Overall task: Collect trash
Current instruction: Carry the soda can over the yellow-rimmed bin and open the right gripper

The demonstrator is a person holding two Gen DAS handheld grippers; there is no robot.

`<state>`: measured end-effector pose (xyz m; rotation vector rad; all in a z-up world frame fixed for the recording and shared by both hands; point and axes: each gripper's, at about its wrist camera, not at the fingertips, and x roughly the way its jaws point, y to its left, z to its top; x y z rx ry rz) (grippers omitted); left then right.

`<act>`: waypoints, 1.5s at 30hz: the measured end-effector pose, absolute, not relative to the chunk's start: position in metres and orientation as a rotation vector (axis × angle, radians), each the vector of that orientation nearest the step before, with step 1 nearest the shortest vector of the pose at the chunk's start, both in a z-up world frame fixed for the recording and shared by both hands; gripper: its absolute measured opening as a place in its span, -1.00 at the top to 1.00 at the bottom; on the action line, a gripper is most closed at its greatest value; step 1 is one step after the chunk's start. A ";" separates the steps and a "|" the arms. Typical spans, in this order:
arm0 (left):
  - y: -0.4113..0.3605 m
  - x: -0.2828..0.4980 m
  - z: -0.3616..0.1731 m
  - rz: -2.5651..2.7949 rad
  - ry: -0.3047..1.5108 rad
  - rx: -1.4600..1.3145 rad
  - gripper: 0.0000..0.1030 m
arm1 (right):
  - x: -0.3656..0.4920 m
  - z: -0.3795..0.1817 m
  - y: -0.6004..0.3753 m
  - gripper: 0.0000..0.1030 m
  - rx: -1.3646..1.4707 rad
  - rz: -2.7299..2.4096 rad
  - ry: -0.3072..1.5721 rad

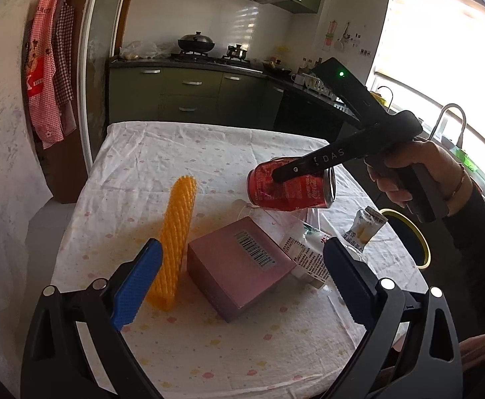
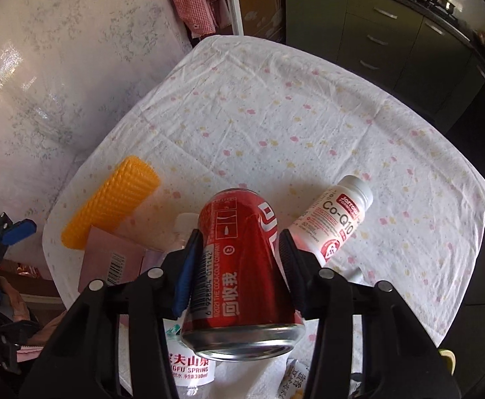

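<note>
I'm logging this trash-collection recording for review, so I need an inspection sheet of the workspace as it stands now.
Surface: table under a wrinkled white cloth with small pastel spots.
Job's things: red cola can held lifted above the table; orange foam net sleeve, pink box, white Co-Q10 bottle, water bottle and snack sachet lie on the cloth.
Clutter: nothing seen beyond the trash.
Grippers: right gripper shut on the can; left gripper open, empty, above the box.
Cables: nothing seen.
Surroundings: yellow-rimmed bin beside the table; green kitchen cabinets, aprons hanging on the wall.
</note>
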<state>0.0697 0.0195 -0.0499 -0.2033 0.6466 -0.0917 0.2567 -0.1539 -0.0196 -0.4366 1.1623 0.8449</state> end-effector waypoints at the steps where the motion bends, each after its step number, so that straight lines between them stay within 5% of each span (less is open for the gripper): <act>1: 0.019 0.070 -0.050 -0.092 0.648 -0.202 -0.86 | 0.255 -0.019 -0.156 0.12 -0.438 0.845 1.162; 30: -0.001 0.072 -0.046 -0.105 0.650 -0.155 -0.86 | 0.220 0.035 -0.244 0.12 -0.363 0.808 1.076; 39: -0.010 0.073 -0.048 -0.138 0.648 -0.152 -0.86 | 0.227 0.064 -0.366 0.12 -0.232 0.563 1.020; 45: -0.026 0.075 -0.045 -0.184 0.636 -0.135 -0.86 | 0.249 0.022 -0.479 0.12 -0.120 0.274 1.108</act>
